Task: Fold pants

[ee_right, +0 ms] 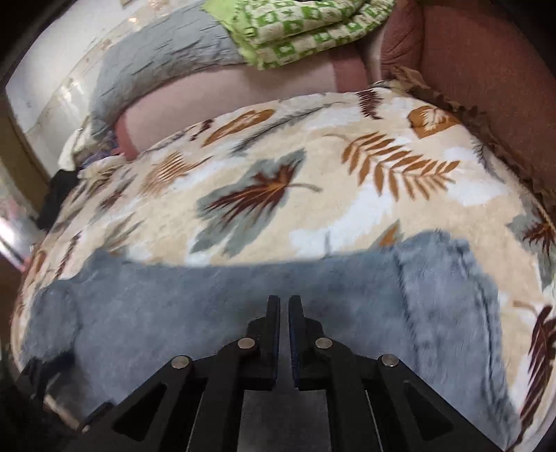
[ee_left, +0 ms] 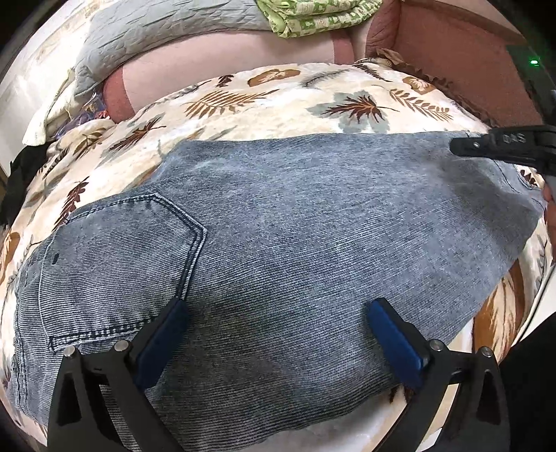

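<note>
Light blue denim pants [ee_left: 278,229] lie flat on a leaf-print blanket [ee_left: 278,90], back pocket [ee_left: 121,264] to the left. My left gripper [ee_left: 278,313] is open, its blue-padded fingers [ee_left: 163,333] resting over the near part of the denim. My right gripper [ee_right: 284,306] is shut with nothing visibly between its pads, low over the pants [ee_right: 208,313], which are motion-blurred in the right wrist view. In the left wrist view the right gripper [ee_left: 458,146] enters from the right edge above the pants' far right corner.
The leaf-print blanket [ee_right: 278,174] covers the bed. At the back lie a grey quilted cover [ee_left: 156,38] and a folded green patterned blanket [ee_left: 319,14]. A brownish-red upholstered wall [ee_left: 469,55] rises at the back right. The bed's edge curves off at near right [ee_left: 504,313].
</note>
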The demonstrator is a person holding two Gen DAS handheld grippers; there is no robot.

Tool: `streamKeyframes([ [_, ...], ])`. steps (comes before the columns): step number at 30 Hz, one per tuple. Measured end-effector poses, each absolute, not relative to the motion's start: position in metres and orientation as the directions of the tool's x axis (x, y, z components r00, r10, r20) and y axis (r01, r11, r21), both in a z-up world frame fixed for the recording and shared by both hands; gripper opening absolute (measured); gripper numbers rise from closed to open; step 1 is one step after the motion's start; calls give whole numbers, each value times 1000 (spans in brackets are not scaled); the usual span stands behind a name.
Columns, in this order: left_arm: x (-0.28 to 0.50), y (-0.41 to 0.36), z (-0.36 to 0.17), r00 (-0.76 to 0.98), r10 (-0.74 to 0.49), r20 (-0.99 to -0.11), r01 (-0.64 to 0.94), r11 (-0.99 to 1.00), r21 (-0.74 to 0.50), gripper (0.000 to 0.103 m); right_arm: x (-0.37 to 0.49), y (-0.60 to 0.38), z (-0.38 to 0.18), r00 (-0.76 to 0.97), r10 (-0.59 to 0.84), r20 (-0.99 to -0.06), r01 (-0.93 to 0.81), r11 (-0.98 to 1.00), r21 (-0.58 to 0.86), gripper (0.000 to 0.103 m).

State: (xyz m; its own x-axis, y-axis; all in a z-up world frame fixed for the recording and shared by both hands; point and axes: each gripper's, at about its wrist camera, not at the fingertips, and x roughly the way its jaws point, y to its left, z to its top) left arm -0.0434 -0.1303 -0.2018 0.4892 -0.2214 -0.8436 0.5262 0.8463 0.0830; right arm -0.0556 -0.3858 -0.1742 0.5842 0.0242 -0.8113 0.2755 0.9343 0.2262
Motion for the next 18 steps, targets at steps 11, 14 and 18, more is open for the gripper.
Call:
streamKeyframes([
  [11, -77, -123, -160, 633, -163, -757, 497, 835, 236, 103, -99, -329, -174, 537, 39, -843, 246, 948, 200, 7],
  [14, -88, -112, -137, 662, -160, -732, 450, 866, 217, 103, -104, -320, -189, 499, 16, -867, 270, 947, 173, 7],
  [18, -101, -90, -98, 711, -144, -688, 371, 908, 193, 103, -112, -315, -191, 529, -21, -848, 288, 945, 156, 8],
])
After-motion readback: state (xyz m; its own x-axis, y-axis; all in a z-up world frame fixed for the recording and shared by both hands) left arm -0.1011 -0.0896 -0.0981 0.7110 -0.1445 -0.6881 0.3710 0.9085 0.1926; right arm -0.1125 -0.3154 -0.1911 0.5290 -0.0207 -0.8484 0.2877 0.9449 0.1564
